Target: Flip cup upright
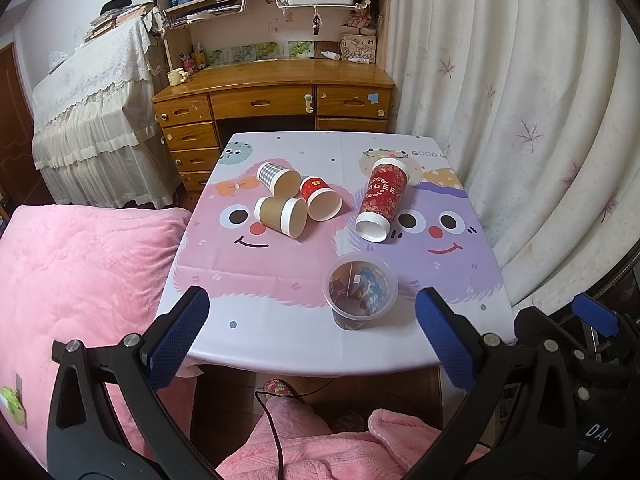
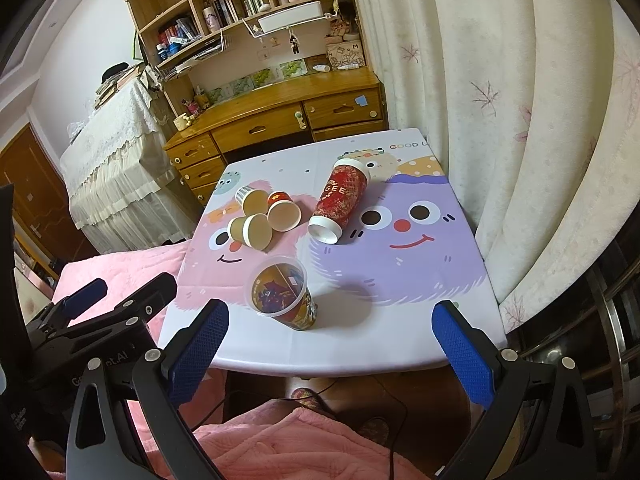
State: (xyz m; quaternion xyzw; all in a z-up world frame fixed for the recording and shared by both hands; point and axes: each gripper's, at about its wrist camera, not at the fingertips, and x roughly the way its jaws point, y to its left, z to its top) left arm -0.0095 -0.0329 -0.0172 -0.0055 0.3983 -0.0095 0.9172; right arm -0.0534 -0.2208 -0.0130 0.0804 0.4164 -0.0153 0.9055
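Several cups sit on the small table (image 1: 280, 344). A tall red cup (image 1: 380, 198) (image 2: 340, 200) lies on its side, mouth toward me. A checked cup (image 1: 276, 178) (image 2: 250, 199), a brown cup (image 1: 282, 216) (image 2: 252, 230) and a short red cup (image 1: 320, 198) (image 2: 283, 210) lie on their sides in a cluster. A clear-rimmed patterned cup (image 1: 358, 294) (image 2: 282, 294) stands upright near the front edge. My left gripper (image 1: 308, 338) is open and empty, held before the table's front edge. My right gripper (image 2: 332, 346) is open and empty there too.
A pink blanket (image 1: 80, 264) lies on the left of the table. A cream curtain (image 1: 520, 120) hangs along its right side. A wooden desk (image 1: 272, 96) with shelves stands behind. Pink-clad legs and a cable (image 1: 276, 432) are below the front edge.
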